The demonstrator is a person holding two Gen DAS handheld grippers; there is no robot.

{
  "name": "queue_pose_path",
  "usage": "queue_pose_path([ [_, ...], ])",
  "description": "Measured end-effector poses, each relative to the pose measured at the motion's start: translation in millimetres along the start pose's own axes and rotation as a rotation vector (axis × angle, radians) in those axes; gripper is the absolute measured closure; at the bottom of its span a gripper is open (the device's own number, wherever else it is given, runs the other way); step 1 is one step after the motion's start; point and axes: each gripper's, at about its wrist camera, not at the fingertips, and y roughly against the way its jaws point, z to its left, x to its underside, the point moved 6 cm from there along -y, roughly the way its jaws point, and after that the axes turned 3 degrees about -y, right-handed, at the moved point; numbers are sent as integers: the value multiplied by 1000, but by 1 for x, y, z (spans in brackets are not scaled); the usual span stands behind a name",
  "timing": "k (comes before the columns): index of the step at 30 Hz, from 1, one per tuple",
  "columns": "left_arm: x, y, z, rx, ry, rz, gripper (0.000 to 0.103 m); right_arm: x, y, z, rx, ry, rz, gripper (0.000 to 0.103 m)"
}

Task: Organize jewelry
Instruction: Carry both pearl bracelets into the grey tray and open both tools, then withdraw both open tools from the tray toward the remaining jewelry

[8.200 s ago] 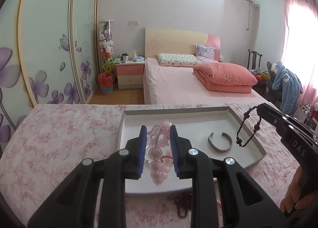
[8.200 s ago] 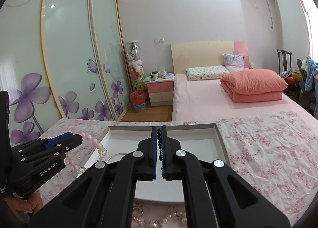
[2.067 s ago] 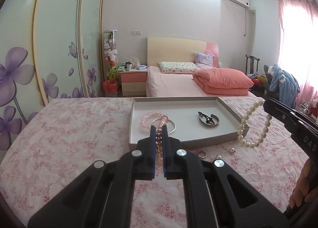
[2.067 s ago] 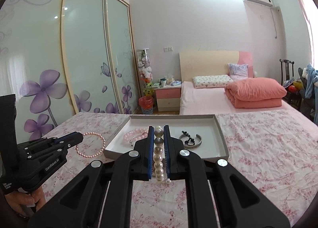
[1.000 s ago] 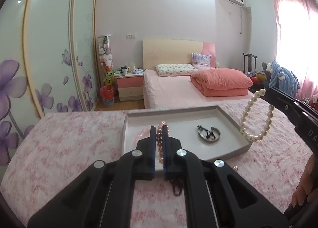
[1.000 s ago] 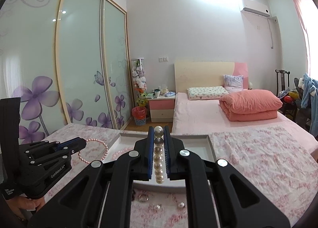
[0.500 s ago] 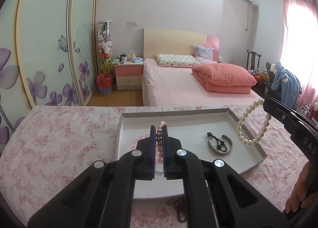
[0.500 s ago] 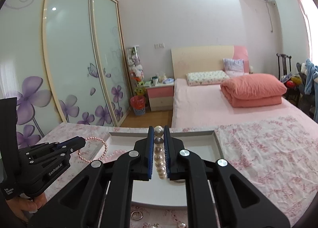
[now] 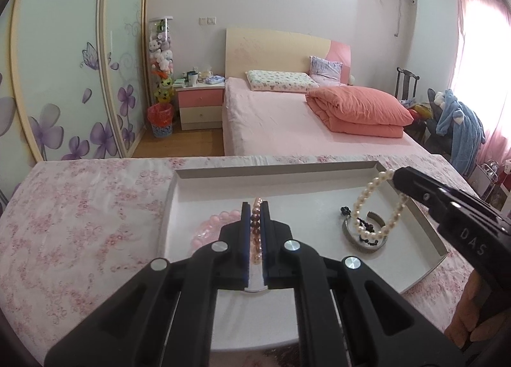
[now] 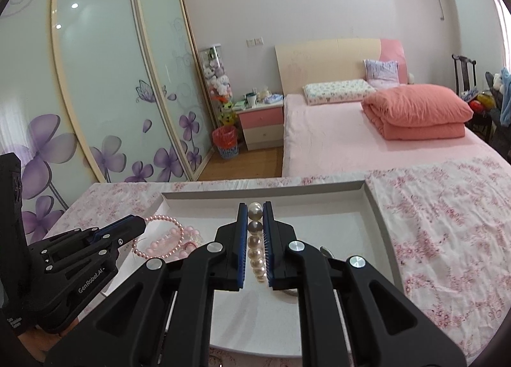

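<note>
A grey tray (image 9: 274, 172) lies on the floral tablecloth. My left gripper (image 9: 255, 207) is shut on a small pink pearl bracelet (image 9: 255, 226) and holds it over the tray's left half; it also shows in the right wrist view (image 10: 159, 240). My right gripper (image 10: 255, 207) is shut on a white pearl bracelet (image 10: 255, 248), which hangs over the tray's right half in the left wrist view (image 9: 377, 207). In the tray lie a chunky pink bead bracelet (image 9: 217, 223), a silver cuff bangle (image 9: 364, 239) and a black bead bracelet (image 9: 357, 223).
The table is covered by a pink floral cloth (image 9: 89, 213). Beyond its far edge stand a pink bed (image 9: 303, 117), a nightstand (image 9: 199, 105) and sliding wardrobe doors (image 9: 64, 79). A silver ring edge (image 9: 255, 290) shows under my left fingers.
Both grippers have moved forward and lower over the tray, each still holding its bracelet. The white pearl bracelet now hangs above the cuff bangle.
</note>
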Motion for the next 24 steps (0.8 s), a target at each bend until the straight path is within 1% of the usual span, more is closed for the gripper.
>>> queue_pose_path([
  [4,3,-9,-3,8,0,14,96,3,-8,-7,17,-24,31,92],
  [5,2,-10,-4,9,2,15,94,3,-9,-8,23,-30,33,88],
  [6,3,-11,-3,13,5,18,93,4,-9,-10,26,-35,36,83],
  [7,3,-11,-3,13,7,20,88,4,-9,-13,31,-43,38,66],
  [8,3,-11,-3,11,10,19,85,4,-7,-15,40,-49,31,55],
  [10,3,-10,0,4,16,15,82,2,-2,-19,52,-50,10,55],
  [16,1,1,10,-17,40,4,81,2,10,-24,57,-56,-1,55],
  [24,6,28,13,-20,48,-11,79,5,29,-23,59,-49,-7,55],
])
